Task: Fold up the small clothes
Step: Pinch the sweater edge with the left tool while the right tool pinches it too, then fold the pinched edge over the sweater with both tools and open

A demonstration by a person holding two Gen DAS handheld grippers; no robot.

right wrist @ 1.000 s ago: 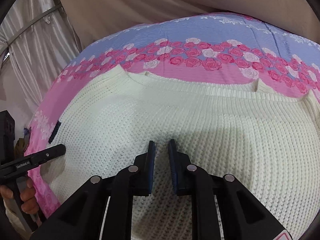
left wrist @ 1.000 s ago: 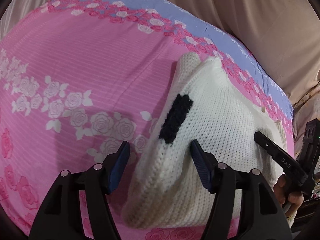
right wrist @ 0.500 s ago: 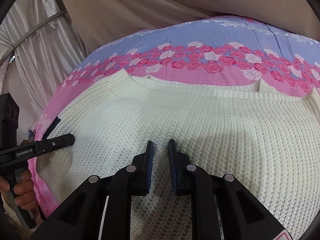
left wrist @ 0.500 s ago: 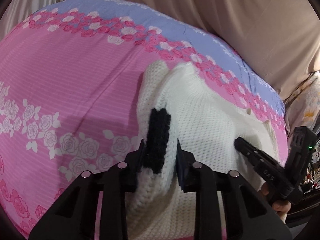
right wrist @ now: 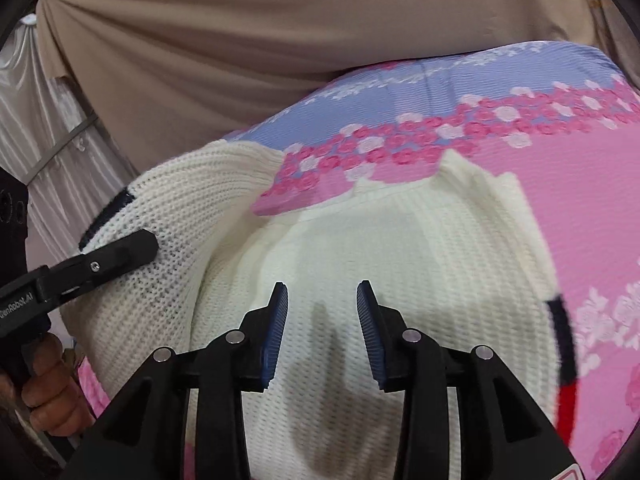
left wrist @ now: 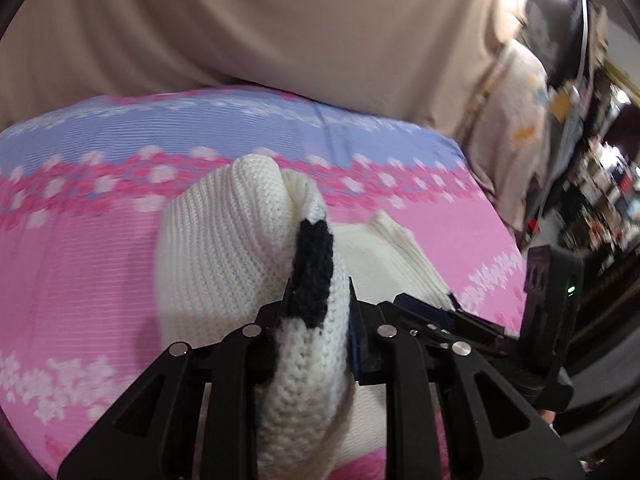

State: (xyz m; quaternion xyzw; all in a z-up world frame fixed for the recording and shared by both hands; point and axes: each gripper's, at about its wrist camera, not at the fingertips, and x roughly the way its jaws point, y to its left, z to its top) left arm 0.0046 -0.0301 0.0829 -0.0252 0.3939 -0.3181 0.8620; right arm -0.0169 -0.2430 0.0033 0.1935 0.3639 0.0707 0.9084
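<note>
A cream knitted sweater (left wrist: 224,248) lies on the pink rose bedsheet (left wrist: 80,260). My left gripper (left wrist: 320,292) is shut on its side edge by a black patch (left wrist: 314,268), jaws still closing, and holds that edge lifted. In the right wrist view the lifted side (right wrist: 180,208) hangs from the left gripper (right wrist: 120,248) over the flat body (right wrist: 400,240). My right gripper (right wrist: 322,286) hovers over the body, jaws opening, nothing between the pads. It also shows in the left wrist view as the right gripper (left wrist: 424,308), low beside the lifted fold.
A beige curtain (right wrist: 240,40) hangs behind the bed. A white satin drape (right wrist: 48,140) is at the left. Cluttered shelves (left wrist: 600,180) stand past the bed's right edge. A person's hand (right wrist: 48,400) holds the left gripper's handle. Dark and red stripes (right wrist: 564,332) mark the sweater's right edge.
My left gripper shut on the sweater's edge by the black patch, then lifted it and swung it over towards the right. My right gripper's jaws parted and it shifted over the body.
</note>
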